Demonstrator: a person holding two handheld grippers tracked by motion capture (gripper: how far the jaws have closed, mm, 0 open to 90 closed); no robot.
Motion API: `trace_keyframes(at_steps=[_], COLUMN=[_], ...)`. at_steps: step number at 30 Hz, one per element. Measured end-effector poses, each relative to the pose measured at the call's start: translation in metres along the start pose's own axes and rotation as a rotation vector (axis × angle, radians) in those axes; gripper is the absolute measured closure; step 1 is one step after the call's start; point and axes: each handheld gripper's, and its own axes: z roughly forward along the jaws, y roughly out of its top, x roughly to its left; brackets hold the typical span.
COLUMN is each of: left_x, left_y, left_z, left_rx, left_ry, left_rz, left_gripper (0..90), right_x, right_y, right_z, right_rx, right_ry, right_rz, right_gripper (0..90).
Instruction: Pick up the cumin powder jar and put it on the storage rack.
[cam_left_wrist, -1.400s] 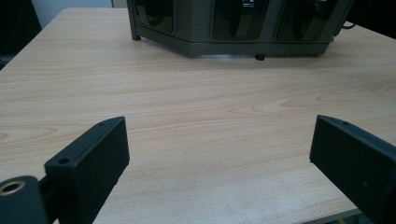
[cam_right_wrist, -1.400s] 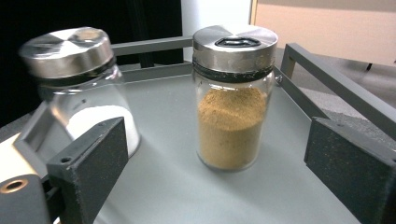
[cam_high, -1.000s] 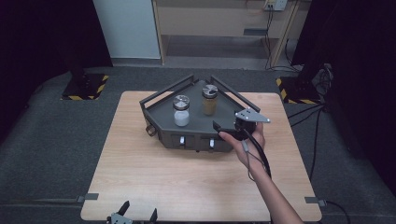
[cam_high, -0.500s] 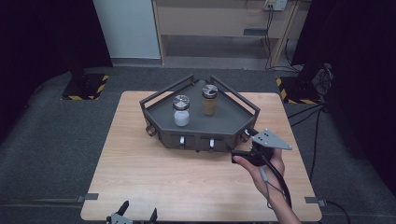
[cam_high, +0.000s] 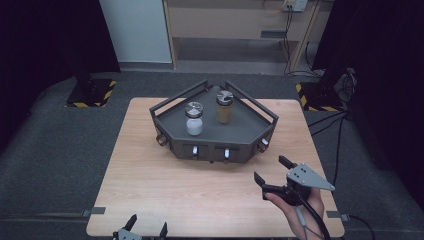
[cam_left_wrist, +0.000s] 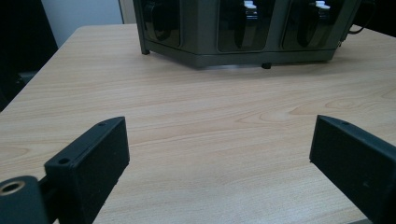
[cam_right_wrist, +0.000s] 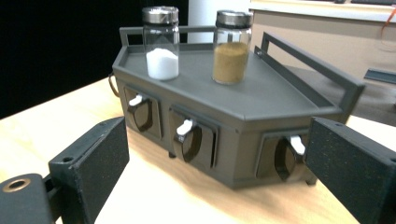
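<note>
A dark grey angular rack (cam_high: 246, 131) stands at the middle of the wooden table (cam_high: 150, 175). On its top tray are a jar of white powder (cam_high: 194, 120) and a jar of brown powder (cam_high: 224, 108), both with metal lids. My right gripper (cam_high: 272, 171) hovers open and empty at the near right, in front of the rack and apart from it. The right gripper view shows the open jaws of the right gripper (cam_right_wrist: 215, 172) facing the rack (cam_right_wrist: 226, 144), the white jar (cam_right_wrist: 161, 44) and the brown jar (cam_right_wrist: 231, 46). The left gripper (cam_high: 146, 227) is open and empty at the table's near edge, and its view has the left gripper (cam_left_wrist: 219, 158) facing the rack (cam_left_wrist: 201, 28).
Small levered dispensers with white handles (cam_right_wrist: 184, 127) line the rack's front faces. Raised rails (cam_high: 177, 97) run along the rack's back sides. Beyond the table stand a wooden shelf unit (cam_high: 235, 30) and cables (cam_high: 290, 35) on the floor.
The right hand has drawn back from the rack's right side toward the near right corner of the table, jaws still open. The left gripper has stayed put.
</note>
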Motion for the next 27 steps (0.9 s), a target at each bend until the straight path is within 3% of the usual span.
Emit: trace_keyframes(at_steps=[19, 27], left_x=[-0.001, 0.001], left_y=[0.000, 0.000], left_z=[0.000, 0.000], left_rx=[0.001, 0.002], left_ry=[-0.001, -0.002], left_rz=[0.005, 0.004], left_gripper=[3.9, 3.9], right_x=[-0.005, -0.011], right_y=[-0.053, -0.059], right_z=[-0.041, -0.048], right_rx=[0.067, 0.102], right_ry=[-0.057, -0.075], right_rz=[0.060, 0.073], right_gripper=[6.8, 6.8])
